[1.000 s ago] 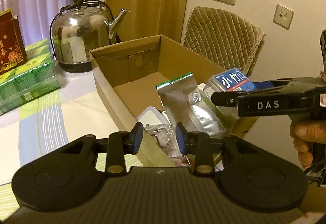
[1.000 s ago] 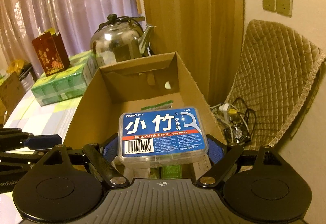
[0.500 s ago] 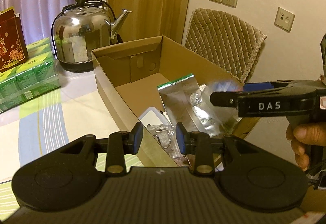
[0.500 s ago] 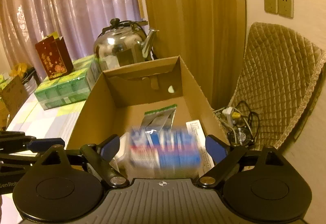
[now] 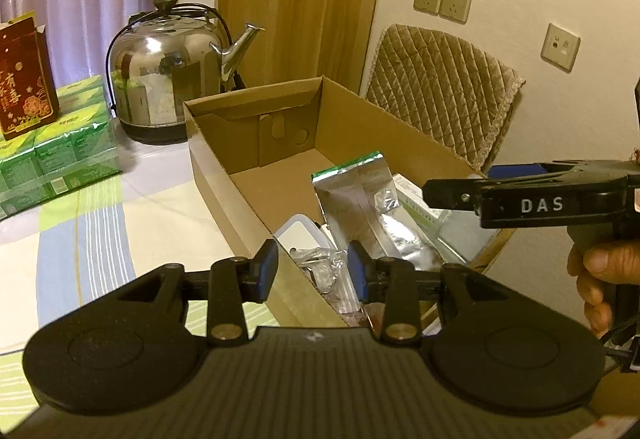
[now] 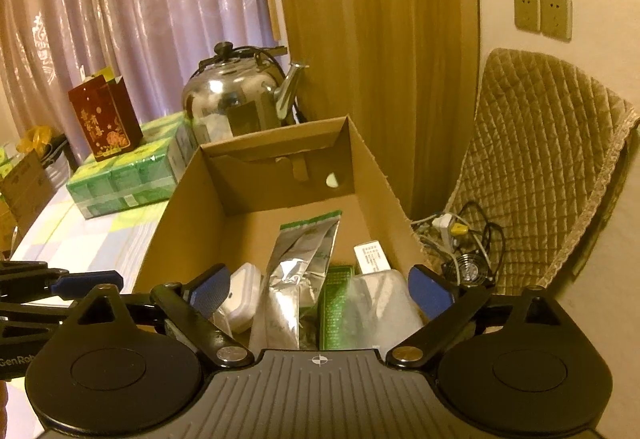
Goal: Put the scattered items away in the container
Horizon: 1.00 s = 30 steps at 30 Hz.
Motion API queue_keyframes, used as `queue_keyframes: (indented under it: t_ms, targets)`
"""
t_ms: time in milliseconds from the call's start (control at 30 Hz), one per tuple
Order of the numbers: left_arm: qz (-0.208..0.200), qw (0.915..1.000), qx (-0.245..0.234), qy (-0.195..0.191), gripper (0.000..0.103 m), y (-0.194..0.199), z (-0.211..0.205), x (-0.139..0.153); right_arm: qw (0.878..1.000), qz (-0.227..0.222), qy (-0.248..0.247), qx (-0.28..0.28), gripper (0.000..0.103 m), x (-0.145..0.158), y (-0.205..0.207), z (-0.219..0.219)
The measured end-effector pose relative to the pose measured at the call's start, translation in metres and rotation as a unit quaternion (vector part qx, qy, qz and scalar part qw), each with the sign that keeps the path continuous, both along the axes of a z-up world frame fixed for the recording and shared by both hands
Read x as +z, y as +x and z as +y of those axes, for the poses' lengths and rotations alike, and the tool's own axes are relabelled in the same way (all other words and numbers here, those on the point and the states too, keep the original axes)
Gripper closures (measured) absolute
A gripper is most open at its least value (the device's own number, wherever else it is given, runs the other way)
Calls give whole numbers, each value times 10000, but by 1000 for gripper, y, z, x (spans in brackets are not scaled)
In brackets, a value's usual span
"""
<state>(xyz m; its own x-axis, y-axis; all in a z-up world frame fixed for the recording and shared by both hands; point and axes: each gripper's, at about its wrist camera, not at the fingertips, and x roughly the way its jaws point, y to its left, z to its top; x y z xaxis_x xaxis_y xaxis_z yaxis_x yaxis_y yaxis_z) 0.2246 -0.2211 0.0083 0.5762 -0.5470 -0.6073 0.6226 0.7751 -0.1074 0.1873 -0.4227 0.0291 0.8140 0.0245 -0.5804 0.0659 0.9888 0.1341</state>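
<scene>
Gone from between the right gripper's (image 6: 319,289) jaws is the blue-labelled floss-pick box held a second ago; those jaws now stand spread wide and empty above the near end of the cardboard box (image 6: 188,199). Directly below them lie a silver foil pouch (image 6: 298,275) with a green top edge, a green packet (image 6: 336,309), a white plastic case (image 6: 244,295) and a pale blurred shape beside the packet that could be the dropped box, though its label cannot be read. The left gripper (image 5: 312,269) hovers over the box's near long wall with its jaws apart, gripping nothing; a crumpled clear bag (image 5: 320,267) shows between them inside the box. A hand (image 5: 600,279) is cut off at the left view's right edge. On the striped tabletop (image 5: 120,223) farther back sit green packs (image 5: 52,159), a red gift bag (image 5: 24,79) and a steel kettle (image 5: 168,67). Beyond the box, a quilted chair back (image 6: 540,167) stands by the wall above tangled cables (image 6: 460,235).
</scene>
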Motion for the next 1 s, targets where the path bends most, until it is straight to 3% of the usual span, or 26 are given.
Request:
queue_keyframes:
  t_ms: [233, 400, 467, 567, 1000]
  targets:
    - [69, 9995, 177, -261, 61, -15, 11, 8, 10000, 20, -14, -71, 2, 15, -22, -2]
    - [-4, 9987, 227, -458, 34, -41, 18, 31, 9996, 177, 101, -180, 2, 26, -53, -4]
    - [-56, 9986, 243, -471, 18, -53, 19, 41, 9995, 195, 114, -216, 2, 31, -66, -4]
    - [-159, 9984, 273, -470, 5, -75, 24, 54, 9994, 216, 115, -225, 2, 39, -85, -2]
    - [-10, 9950, 870, -496, 1, -150, 68, 85, 9999, 67, -24, -144, 2, 96, -159, 21]
